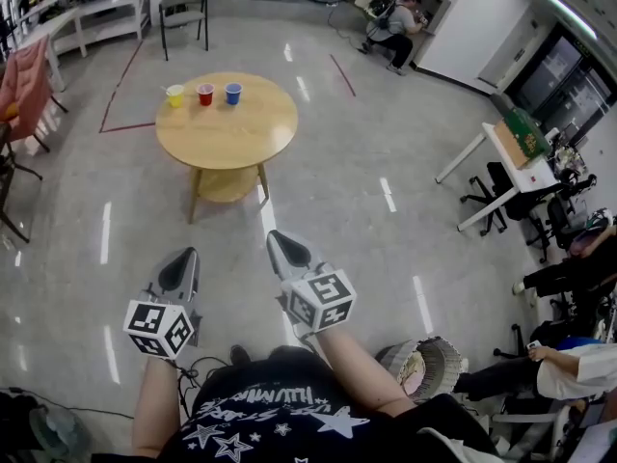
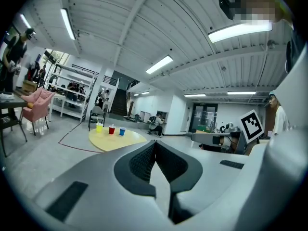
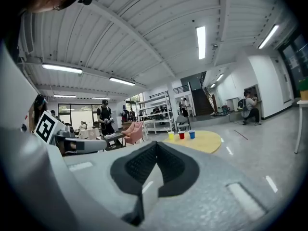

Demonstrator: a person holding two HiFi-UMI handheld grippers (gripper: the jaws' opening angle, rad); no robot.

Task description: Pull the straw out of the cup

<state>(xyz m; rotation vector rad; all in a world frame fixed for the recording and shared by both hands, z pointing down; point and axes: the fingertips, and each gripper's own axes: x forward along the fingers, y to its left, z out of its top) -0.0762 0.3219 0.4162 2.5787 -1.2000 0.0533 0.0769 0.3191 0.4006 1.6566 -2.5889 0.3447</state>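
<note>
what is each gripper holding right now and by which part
Nothing: the left gripper and right gripper are both shut and empty, away from the round table.

the straw [image 1: 168, 90] in your yellow cup [image 1: 174, 95] on the far worktop [image 1: 227, 133] is barely a thin line, too small to tell its depth; your shirt [image 1: 270, 413] runs off the bottom edge.

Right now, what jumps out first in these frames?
A round wooden table stands on the shiny floor ahead, a yellow cup, red cup and blue cup in a row at its far edge. Nearer, the left gripper and right gripper point toward it, fingers shut and empty.
</note>
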